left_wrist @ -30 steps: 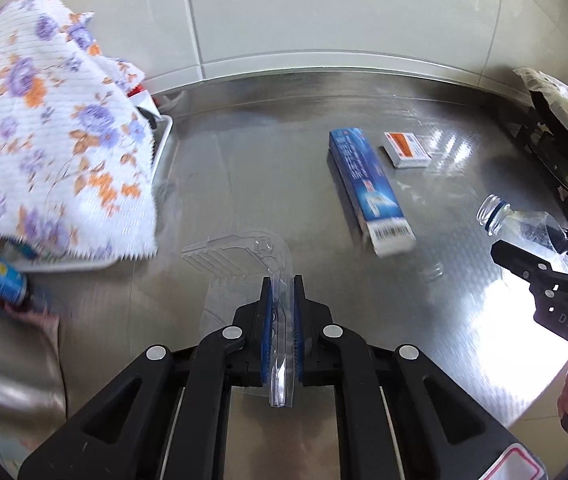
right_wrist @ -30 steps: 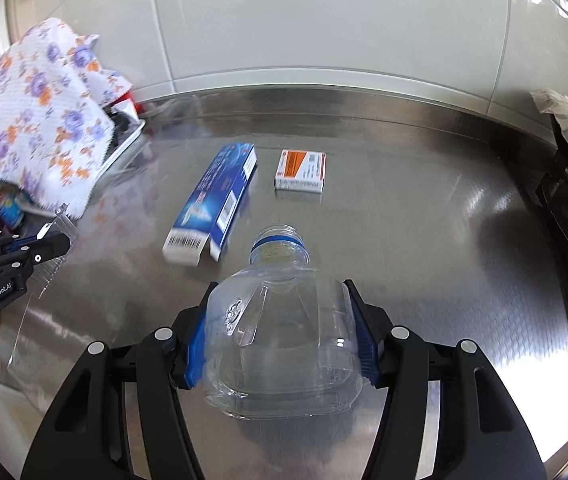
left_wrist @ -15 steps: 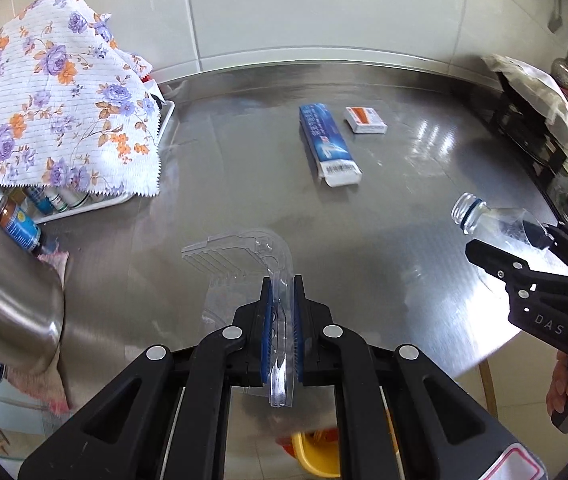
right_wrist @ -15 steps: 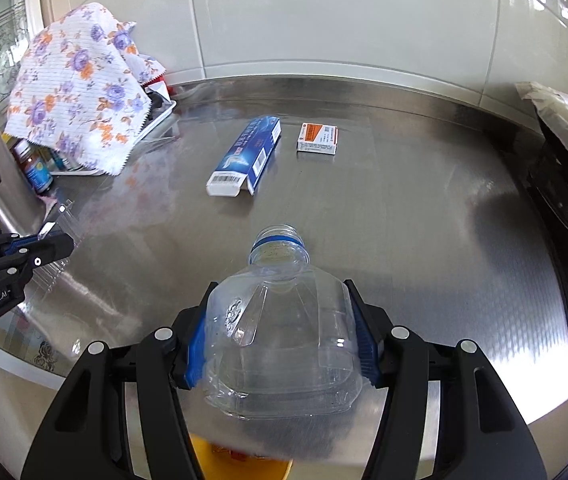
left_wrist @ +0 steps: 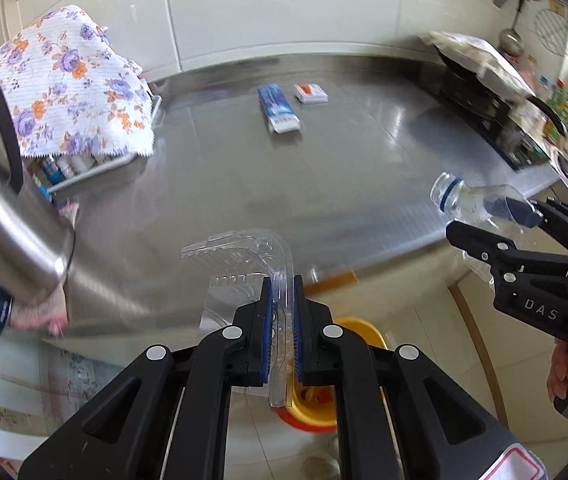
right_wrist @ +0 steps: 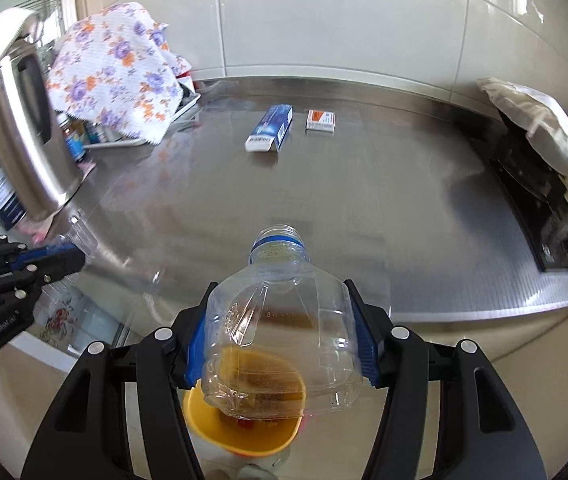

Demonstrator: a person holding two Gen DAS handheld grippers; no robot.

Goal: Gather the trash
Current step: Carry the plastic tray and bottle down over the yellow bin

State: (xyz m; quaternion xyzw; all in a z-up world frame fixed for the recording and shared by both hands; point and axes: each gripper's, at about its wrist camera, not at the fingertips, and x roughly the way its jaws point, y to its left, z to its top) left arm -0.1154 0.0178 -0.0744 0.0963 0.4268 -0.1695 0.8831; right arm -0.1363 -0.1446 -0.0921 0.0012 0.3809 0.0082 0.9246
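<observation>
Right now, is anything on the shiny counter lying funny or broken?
Yes. The blue toothpaste box lies flat on the steel counter with its near end flap open, beside a small orange-and-white box. Both look like litter left out. Nothing looks spilled.

The surface (right_wrist: 364,208) is showing as brushed steel, glossy and throwing back light. The kettle (right_wrist: 20,136) is gleaming in polished metal. The cloth (right_wrist: 116,68) is looking like soft, matt, ribbed fabric with a flower print. The bottle (right_wrist: 284,340) is appearing as thin clear plastic, creased and shiny; the clear packaging (left_wrist: 244,256) is likewise showing as stiff see-through plastic. The toothpaste box (right_wrist: 270,128) and small box (right_wrist: 321,120) are looking like smooth printed card. The bin (right_wrist: 240,436) is reading as glossy yellow plastic
</observation>
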